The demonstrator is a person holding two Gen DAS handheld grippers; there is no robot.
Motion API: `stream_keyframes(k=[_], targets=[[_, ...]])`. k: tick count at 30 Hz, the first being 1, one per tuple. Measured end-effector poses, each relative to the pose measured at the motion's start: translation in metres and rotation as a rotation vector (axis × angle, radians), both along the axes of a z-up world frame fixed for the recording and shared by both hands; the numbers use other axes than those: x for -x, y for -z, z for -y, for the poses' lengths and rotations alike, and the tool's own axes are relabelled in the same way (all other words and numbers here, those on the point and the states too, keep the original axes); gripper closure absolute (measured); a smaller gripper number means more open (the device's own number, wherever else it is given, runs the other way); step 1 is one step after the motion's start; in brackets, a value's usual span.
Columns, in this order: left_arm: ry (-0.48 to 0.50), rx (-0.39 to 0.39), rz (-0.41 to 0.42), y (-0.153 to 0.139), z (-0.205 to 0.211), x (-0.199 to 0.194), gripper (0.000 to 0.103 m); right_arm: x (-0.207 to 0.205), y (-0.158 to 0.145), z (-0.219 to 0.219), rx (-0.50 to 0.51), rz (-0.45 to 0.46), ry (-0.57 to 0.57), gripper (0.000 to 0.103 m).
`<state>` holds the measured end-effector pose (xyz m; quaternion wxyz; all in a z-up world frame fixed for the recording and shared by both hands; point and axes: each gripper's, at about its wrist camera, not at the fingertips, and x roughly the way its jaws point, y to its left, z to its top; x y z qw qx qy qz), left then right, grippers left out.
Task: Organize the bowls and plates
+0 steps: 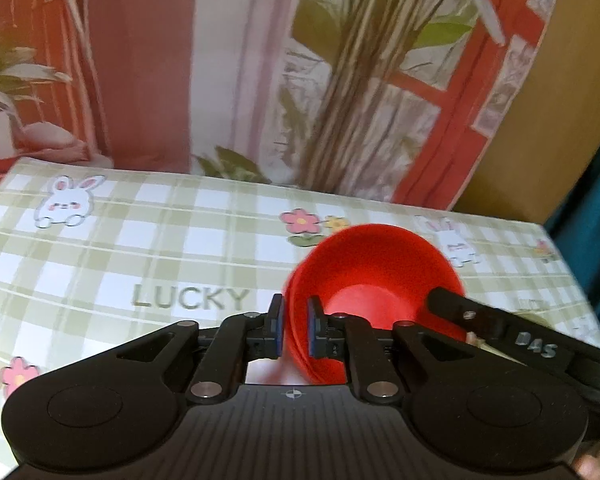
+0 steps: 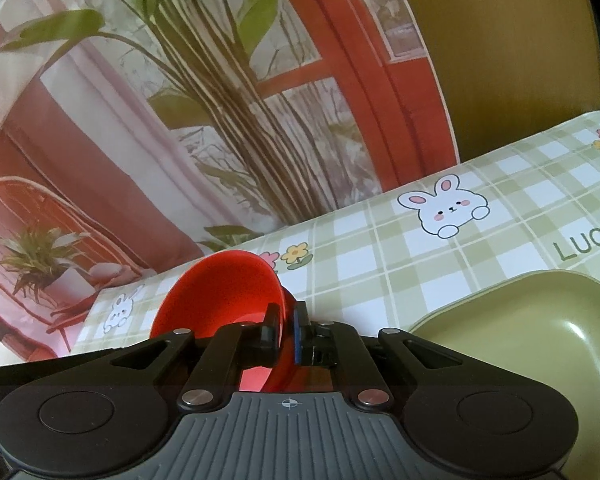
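Note:
A red bowl is held tilted above the checked tablecloth, its hollow facing my left wrist camera. My left gripper is shut on the bowl's near left rim, which runs between the two blue pads. My right gripper comes in from the right as a black arm and reaches the opposite rim. In the right wrist view the red bowl stands on edge, and my right gripper is shut on its rim. An olive green plate lies on the table just right of that gripper.
The table carries a green and white checked cloth with rabbits, flowers and the word LUCKY. A printed backdrop of curtains, plants and a red window frame stands along its far edge. A brown wall is at the right.

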<state>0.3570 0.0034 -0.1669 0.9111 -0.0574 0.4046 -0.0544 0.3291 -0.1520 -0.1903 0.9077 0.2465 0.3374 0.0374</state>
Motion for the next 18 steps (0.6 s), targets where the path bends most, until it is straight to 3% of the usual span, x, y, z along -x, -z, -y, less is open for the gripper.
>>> stream_keyframes(k=[2, 7, 18], targets=[[-0.02, -0.003, -0.009, 0.003, -0.005, -0.001, 0.088, 0.001, -0.001, -0.001, 0.006, 0.004, -0.004, 0.095], [-0.06, 0.085, -0.02, 0.006, -0.021, -0.003, 0.077, 0.002, -0.003, -0.002, 0.021, 0.013, 0.004, 0.094], [-0.092, 0.198, -0.048, 0.024, -0.03, -0.005, 0.077, -0.005, 0.005, -0.004, 0.063, -0.032, 0.013, 0.094]])
